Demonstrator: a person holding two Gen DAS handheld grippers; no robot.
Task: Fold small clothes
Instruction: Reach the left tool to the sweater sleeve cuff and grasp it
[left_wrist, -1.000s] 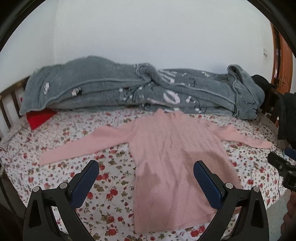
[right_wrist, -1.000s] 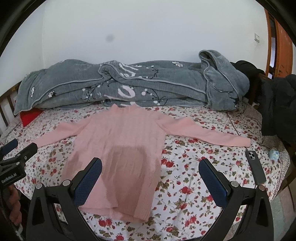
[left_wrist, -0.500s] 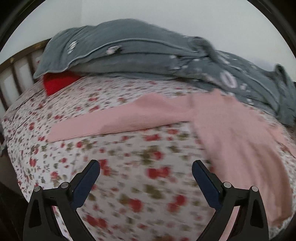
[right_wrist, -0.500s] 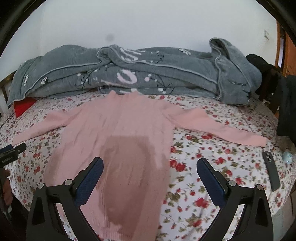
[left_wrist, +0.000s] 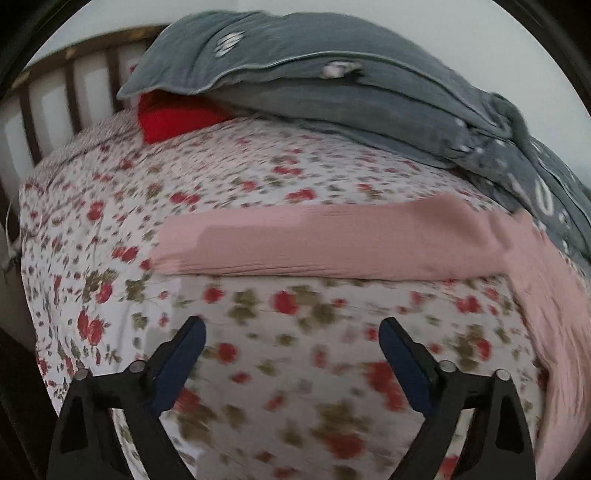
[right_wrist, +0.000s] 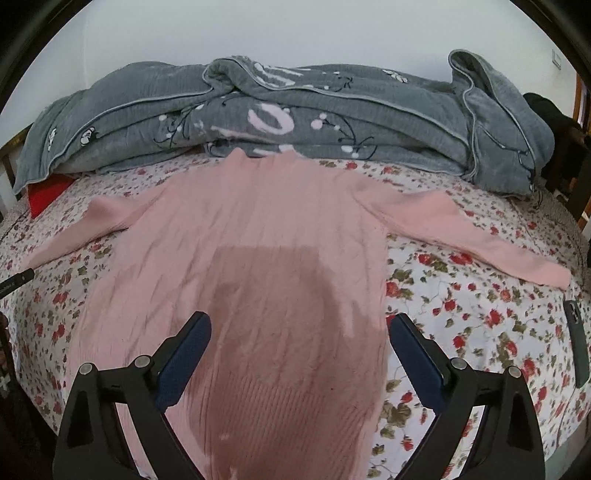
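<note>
- Your left gripper (left_wrist: 291, 341) has its jaws spread, holding nothing, over the bare flowered bed (left_wrist: 258, 177).
- The pink sweater (right_wrist: 258, 258) lies flat on the bed; its sleeve (left_wrist: 314, 240) runs crosswise just beyond the left jaws.
- Your right gripper (right_wrist: 299, 338) has its jaws spread above the sweater's lower body.
- A grey blanket (right_wrist: 332, 110) lies behind the collar.
</note>
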